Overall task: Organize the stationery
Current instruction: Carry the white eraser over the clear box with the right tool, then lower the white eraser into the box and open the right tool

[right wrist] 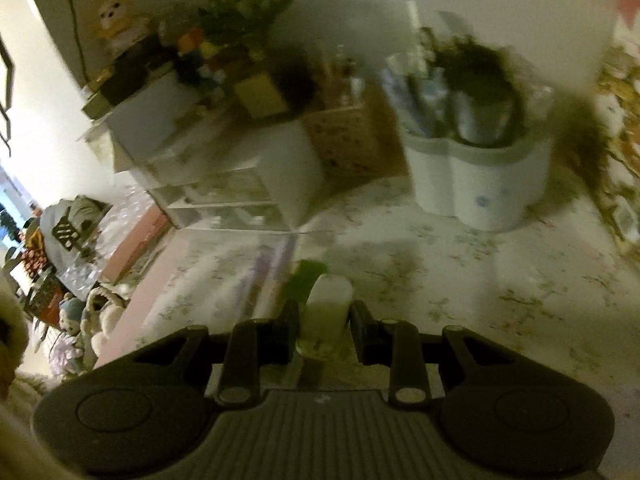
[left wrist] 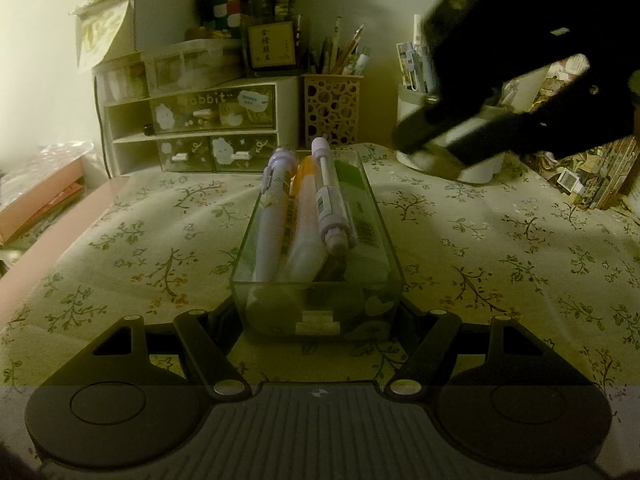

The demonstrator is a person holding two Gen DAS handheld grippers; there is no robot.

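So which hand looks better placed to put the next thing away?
Probably the right. The right gripper already holds a pale cylindrical item, free above the tablecloth. The left gripper is busy gripping the clear tray of pens.

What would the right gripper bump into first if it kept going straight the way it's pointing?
Probably the flowered tablecloth. The right gripper, shut on a pale tube, points down at bare cloth. The white pen pot stands further back and a bit to the right, but the picture is blurry, so depth is hard to judge.
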